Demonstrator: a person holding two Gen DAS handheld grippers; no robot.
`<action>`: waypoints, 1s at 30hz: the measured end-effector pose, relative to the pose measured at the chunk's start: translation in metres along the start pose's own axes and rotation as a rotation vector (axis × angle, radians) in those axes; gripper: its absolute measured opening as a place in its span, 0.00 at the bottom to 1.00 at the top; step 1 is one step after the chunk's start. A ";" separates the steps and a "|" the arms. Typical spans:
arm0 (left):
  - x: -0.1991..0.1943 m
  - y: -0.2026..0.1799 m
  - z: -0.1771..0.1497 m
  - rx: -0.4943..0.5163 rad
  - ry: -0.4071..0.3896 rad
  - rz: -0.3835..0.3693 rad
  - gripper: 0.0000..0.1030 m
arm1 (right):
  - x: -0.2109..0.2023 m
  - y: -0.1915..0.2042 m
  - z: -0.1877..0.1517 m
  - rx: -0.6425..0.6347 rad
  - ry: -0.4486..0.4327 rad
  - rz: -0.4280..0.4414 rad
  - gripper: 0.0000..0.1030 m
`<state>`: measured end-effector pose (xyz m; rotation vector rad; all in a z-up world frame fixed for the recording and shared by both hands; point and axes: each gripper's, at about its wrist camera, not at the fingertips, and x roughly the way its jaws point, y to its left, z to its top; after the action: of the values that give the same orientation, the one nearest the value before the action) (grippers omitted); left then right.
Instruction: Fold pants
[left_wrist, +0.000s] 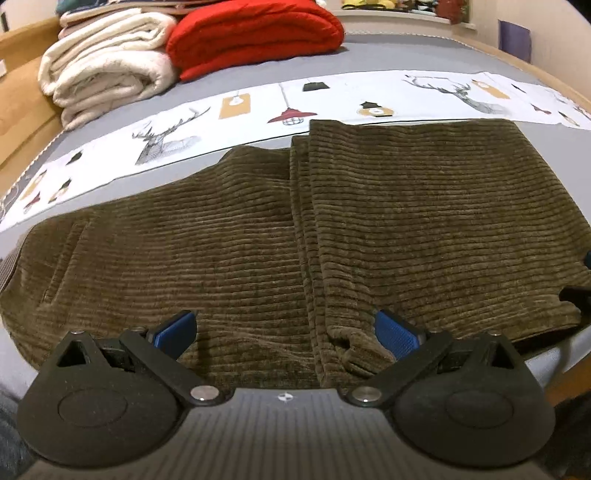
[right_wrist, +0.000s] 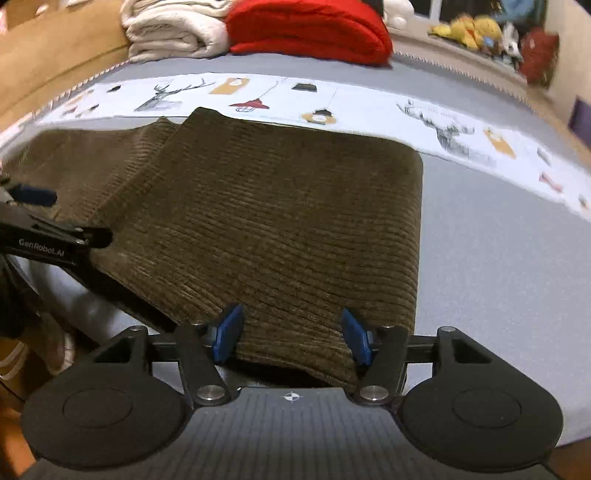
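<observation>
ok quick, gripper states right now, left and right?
Left gripper: open, jaws spread over the near edge of the pants, holding nothing.
Right gripper: open, jaws either side of the folded pants' near edge, not clamped.

Both cams sit low at bed's near edge, facing across it toward far side, very close to pants. Left wrist cam looks over pants' left/mid part; right wrist cam over the folded right end. Shared: pants, deer-print strip, red blanket, white blanket.
</observation>
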<state>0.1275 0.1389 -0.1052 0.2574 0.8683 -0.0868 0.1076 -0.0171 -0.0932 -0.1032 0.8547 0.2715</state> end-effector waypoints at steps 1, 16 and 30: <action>-0.002 0.002 0.001 -0.022 0.017 -0.005 1.00 | -0.002 -0.002 0.001 0.018 -0.003 0.006 0.61; -0.054 0.014 -0.014 -0.016 0.059 -0.002 1.00 | -0.045 -0.064 -0.017 0.413 -0.136 -0.046 0.65; -0.052 0.071 -0.026 -0.225 0.102 0.008 1.00 | 0.000 -0.089 -0.052 0.960 0.009 0.143 0.73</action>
<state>0.0875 0.2130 -0.0679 0.0551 0.9700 0.0320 0.0941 -0.1126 -0.1285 0.8532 0.9260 -0.0280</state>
